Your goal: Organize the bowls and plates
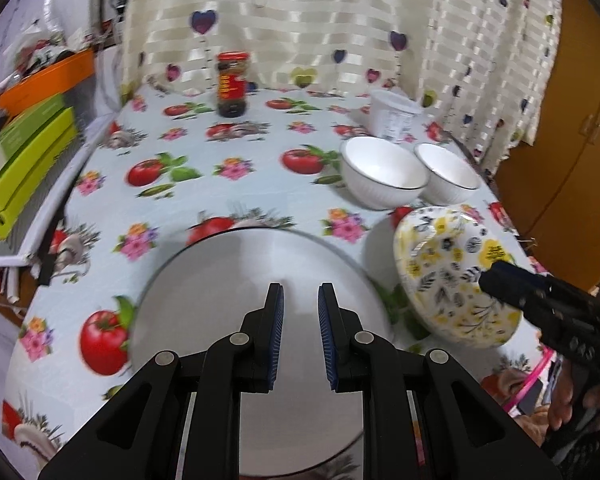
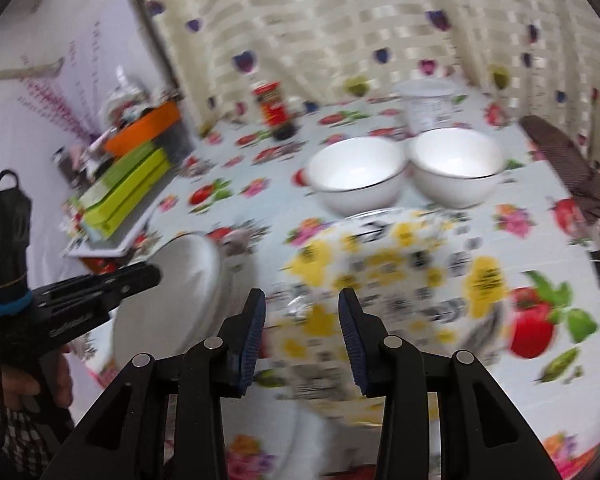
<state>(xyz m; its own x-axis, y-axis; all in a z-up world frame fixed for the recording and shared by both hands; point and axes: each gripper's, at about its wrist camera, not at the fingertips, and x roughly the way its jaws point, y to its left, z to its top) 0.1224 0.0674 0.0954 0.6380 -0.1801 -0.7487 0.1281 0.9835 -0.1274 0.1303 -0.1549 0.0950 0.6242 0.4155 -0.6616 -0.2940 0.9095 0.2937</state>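
A plain white plate (image 1: 228,292) lies under my left gripper (image 1: 301,300), whose jaws are open and empty just above it; it shows tilted in the right wrist view (image 2: 188,280). A yellow-flowered plate (image 1: 448,272) is tilted up on the right, with my right gripper's fingertips (image 1: 496,276) at its edge. In the right wrist view my right gripper (image 2: 302,312) has its jaws apart around the blurred flowered plate (image 2: 400,272). Whether it grips is unclear. Two white bowls (image 1: 384,172) (image 1: 448,174) stand side by side behind; they also show in the right wrist view (image 2: 356,172) (image 2: 456,164).
A dark sauce jar (image 1: 232,84) with a red lid and a white tub (image 1: 394,114) stand at the back of the tomato-print tablecloth (image 1: 204,160). Green and orange boxes (image 1: 24,152) are stacked off the left edge. A curtain hangs behind; a wooden cabinet (image 1: 560,140) is at right.
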